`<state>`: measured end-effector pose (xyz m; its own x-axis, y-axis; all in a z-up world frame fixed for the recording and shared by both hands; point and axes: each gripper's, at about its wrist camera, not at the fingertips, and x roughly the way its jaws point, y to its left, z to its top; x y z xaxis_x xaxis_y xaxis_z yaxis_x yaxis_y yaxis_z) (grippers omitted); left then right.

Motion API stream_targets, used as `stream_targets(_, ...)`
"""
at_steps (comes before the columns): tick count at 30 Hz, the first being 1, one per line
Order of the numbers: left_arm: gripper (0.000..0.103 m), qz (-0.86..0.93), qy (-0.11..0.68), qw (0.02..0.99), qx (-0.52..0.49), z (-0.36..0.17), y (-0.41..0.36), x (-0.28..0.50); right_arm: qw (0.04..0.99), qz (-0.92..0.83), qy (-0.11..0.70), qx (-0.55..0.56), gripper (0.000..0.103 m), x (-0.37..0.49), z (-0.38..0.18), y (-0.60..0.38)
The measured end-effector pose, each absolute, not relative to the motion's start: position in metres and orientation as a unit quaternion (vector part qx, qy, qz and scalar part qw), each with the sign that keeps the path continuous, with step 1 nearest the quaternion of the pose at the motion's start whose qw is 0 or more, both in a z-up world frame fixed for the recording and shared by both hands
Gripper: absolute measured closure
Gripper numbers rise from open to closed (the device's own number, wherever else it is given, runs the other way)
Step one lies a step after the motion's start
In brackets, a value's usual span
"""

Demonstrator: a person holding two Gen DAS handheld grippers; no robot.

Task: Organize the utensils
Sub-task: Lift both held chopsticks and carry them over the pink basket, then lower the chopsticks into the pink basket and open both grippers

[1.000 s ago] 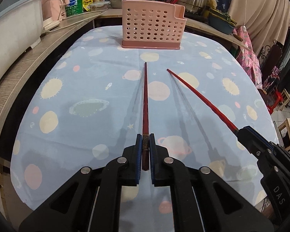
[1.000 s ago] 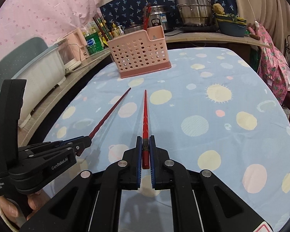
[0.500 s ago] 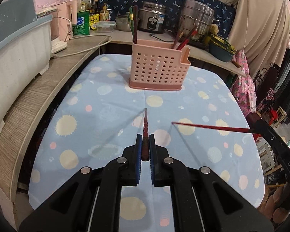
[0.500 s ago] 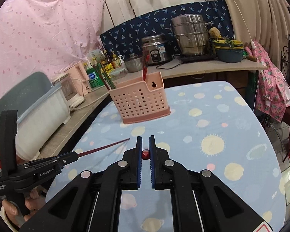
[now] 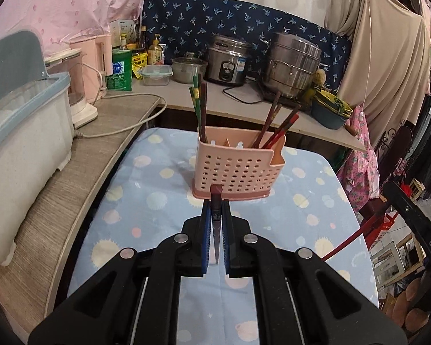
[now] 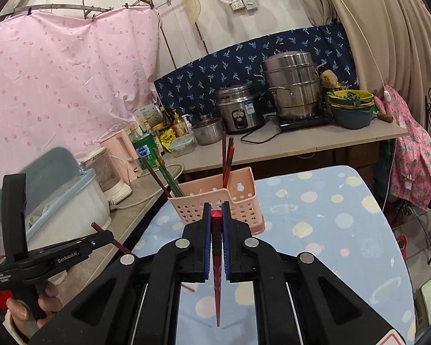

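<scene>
We carry one dark red chopstick (image 5: 216, 201) in the left hand-held gripper (image 5: 215, 215) and one bright red chopstick (image 6: 216, 247) in the right hand-held gripper (image 6: 216, 215), each clamped tight. Next we judge both need tipping upright over the far pink perforated plastic utensil basket (image 5: 238, 169).

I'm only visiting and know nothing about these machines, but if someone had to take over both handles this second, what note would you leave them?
Left gripper: jaws shut on a dark red chopstick, tilted up, tip pointing back toward the handle.
Right gripper: jaws shut on a bright red chopstick, held the same way.
The pink basket stands on the blue patterned tablecloth just ahead; several chopsticks already stand in its left and right compartments.
Left to do: lower both held chopsticks into the basket, probably among the red ones, then open the jaws.
</scene>
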<state>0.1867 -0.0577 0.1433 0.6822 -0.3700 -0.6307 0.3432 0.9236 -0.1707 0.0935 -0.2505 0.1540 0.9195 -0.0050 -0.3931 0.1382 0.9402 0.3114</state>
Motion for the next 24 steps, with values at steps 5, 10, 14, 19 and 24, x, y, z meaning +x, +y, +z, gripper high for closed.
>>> stream_targets(5,0.096,-0.194,0.327,0.924,-0.027,0.173,-0.064,0.213,0.968,-0.034,0.17,0.18,0.096,0.123,0.18,-0.261)
stream_targets(10,0.096,-0.198,0.277,0.939,-0.048,0.221,-0.072,0.24,0.971,-0.026,0.131,0.2,0.096,0.158,0.213,-0.278)
stream_targets(14,0.096,-0.188,0.24,0.95,-0.063,0.25,-0.078,0.264,0.974,-0.026,0.102,0.202,0.096,0.188,0.241,-0.284)
stream_targets(19,0.096,-0.18,0.218,0.956,-0.081,0.265,-0.084,0.293,0.977,-0.034,0.081,0.195,0.096,0.222,0.259,-0.288)
stream_targets(24,0.096,-0.169,0.224,0.957,-0.072,0.254,-0.095,0.316,0.976,-0.041,0.092,0.194,0.096,0.253,0.249,-0.294)
